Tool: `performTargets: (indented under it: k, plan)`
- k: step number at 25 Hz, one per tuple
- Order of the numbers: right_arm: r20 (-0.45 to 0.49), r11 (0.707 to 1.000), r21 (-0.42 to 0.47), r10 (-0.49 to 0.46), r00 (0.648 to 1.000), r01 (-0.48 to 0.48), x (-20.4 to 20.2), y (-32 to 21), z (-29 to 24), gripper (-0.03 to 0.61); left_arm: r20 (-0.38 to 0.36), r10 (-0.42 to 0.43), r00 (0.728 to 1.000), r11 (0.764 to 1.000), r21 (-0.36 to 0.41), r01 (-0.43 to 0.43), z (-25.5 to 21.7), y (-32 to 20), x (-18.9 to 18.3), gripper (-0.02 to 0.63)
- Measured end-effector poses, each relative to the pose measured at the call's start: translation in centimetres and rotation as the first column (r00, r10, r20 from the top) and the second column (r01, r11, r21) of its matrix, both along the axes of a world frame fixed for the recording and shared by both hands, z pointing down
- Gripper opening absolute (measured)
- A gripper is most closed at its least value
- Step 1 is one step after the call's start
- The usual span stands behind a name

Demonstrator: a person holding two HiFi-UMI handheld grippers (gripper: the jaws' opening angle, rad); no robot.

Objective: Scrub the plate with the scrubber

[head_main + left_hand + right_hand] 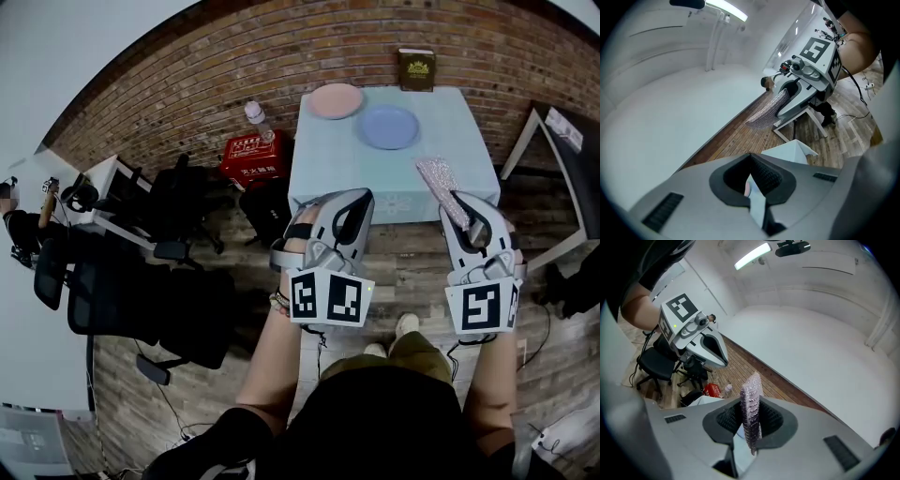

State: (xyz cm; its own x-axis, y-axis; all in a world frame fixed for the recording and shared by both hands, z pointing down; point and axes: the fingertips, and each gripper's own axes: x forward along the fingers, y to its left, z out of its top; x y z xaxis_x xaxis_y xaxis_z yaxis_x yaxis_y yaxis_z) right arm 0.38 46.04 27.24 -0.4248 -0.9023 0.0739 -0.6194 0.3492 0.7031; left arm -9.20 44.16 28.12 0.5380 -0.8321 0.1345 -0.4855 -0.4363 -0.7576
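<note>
A pale blue table [389,178] stands ahead of me with a pink plate [336,100] at its far left and a blue plate [388,127] beside it. My right gripper [466,214] is shut on a glittery pink scrubber [439,178], held in the air over the table's near right edge. In the right gripper view the scrubber [751,411] stands upright between the pads. My left gripper [349,208] hovers at the table's near edge, shut with nothing in it. Both grippers are well short of the plates.
A brown book [416,69] stands at the table's far edge against the brick wall. A red box [255,155] and a water bottle [258,117] sit left of the table. Black office chairs [178,211] crowd the left, and a dark desk [567,159] stands at the right.
</note>
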Motion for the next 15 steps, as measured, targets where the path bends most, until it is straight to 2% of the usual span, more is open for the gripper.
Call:
performTargets:
  k: [7, 15]
  plan:
    - [0.026, 1.000, 0.006, -0.004, 1.000, 0.004, 1.0, -3.6, 1.5, 0.091, 0.007, 0.007, 1.000, 1.000, 0.013, -0.007, 1.5, -3.9, 0.9, 0.023]
    - [0.051, 1.000, 0.021, -0.021, 0.998, 0.020, 3.5, -12.3, 1.9, 0.091, 0.030, -0.003, 1.000, 1.000, 0.005, 0.003, 2.7, -12.3, 3.4, 0.025]
